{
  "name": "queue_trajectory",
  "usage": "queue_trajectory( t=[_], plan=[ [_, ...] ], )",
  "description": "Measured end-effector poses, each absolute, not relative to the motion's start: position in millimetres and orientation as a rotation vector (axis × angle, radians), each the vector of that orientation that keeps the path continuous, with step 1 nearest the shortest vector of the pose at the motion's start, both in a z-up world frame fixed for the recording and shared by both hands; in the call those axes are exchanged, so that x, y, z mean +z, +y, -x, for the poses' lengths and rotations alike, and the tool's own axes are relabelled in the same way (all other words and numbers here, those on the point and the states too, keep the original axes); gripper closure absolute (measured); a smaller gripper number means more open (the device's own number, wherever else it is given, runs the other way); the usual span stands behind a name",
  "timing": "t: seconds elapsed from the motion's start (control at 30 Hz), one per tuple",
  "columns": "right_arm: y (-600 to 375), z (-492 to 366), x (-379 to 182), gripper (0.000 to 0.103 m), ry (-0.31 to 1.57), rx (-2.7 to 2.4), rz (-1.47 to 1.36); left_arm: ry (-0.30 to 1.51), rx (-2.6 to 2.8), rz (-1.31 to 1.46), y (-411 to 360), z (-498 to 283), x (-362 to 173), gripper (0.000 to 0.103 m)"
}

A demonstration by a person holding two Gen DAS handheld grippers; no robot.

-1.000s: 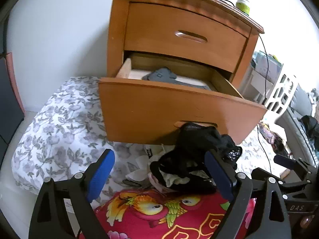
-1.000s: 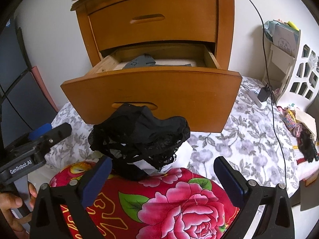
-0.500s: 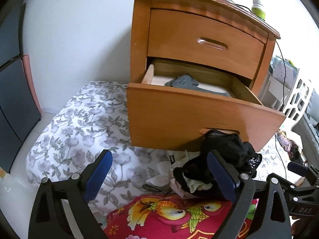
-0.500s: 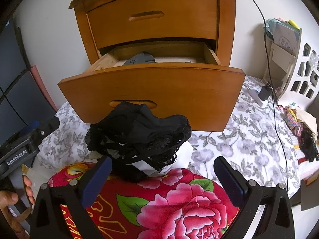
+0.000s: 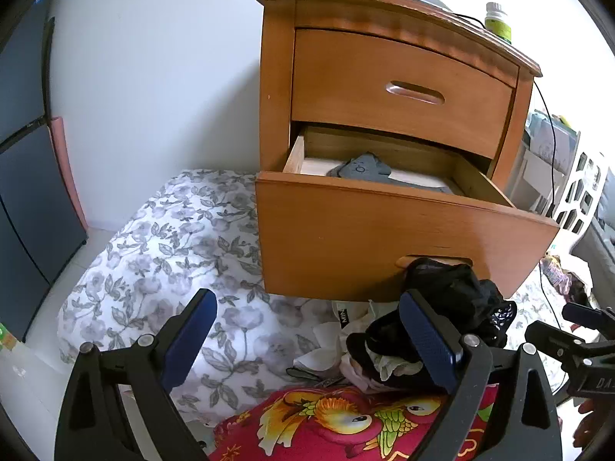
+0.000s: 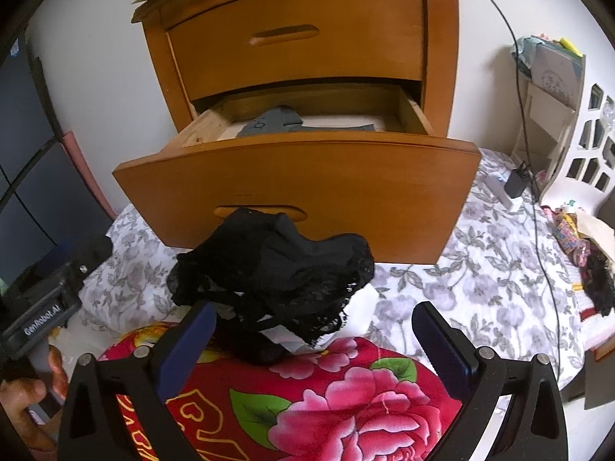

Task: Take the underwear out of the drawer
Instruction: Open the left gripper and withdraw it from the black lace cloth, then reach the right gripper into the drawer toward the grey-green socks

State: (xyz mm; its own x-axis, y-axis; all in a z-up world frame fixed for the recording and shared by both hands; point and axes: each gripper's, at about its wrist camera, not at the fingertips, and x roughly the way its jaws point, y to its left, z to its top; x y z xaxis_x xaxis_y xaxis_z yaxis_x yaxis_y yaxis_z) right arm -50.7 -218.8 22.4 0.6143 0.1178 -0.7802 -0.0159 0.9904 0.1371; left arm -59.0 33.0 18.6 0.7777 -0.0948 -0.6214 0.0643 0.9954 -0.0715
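A wooden nightstand has its lower drawer [image 5: 384, 242] [image 6: 300, 188] pulled out. A grey garment [image 5: 361, 167] [image 6: 273, 123] lies inside it on a white lining. Below the drawer front, black lace underwear [image 6: 276, 272] [image 5: 449, 307] sits heaped on a pile of light clothes atop a red flowered cloth [image 6: 326, 392] [image 5: 346, 422]. My left gripper [image 5: 307, 338] is open, its right finger beside the pile. My right gripper [image 6: 319, 342] is open just below the black underwear, holding nothing.
A grey-flowered quilt [image 5: 161, 261] [image 6: 480, 276] covers the bed under the nightstand. A green bottle [image 5: 497, 23] and a cable stand on top. A white cut-out shelf [image 6: 569, 130] is at the right, a dark cabinet [image 5: 23, 161] at the left. A hand [image 6: 23, 403] holds the other gripper.
My left gripper has pulled back and to the left, so the nightstand now sits further right in its view. The right gripper has barely moved. The black underwear stays on the pile.
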Motion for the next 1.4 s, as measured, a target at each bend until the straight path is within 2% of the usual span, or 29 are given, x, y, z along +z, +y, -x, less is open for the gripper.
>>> queue_trajectory(
  t=[0.5,0.9,1.17,1.4],
  plan=[
    [-222.3,18.6,65.8,0.000,0.863,0.147,-0.063,0.695,-0.100,0.048,37.7,53.1,7.0,0.007],
    [-208.9,-53.3,114.6,0.000,0.848,0.224,0.056,0.712,-0.096,0.035,36.9,47.4,-3.1,0.007],
    [-197.7,-119.6,116.1,0.000,0.982,0.215,0.104,0.743,-0.089,0.063,42.9,41.3,-12.4,0.007],
    [-183.5,-178.6,82.3,0.001,1.126,0.181,0.151,0.764,-0.093,0.073,45.3,37.8,-17.6,0.007]
  ],
)
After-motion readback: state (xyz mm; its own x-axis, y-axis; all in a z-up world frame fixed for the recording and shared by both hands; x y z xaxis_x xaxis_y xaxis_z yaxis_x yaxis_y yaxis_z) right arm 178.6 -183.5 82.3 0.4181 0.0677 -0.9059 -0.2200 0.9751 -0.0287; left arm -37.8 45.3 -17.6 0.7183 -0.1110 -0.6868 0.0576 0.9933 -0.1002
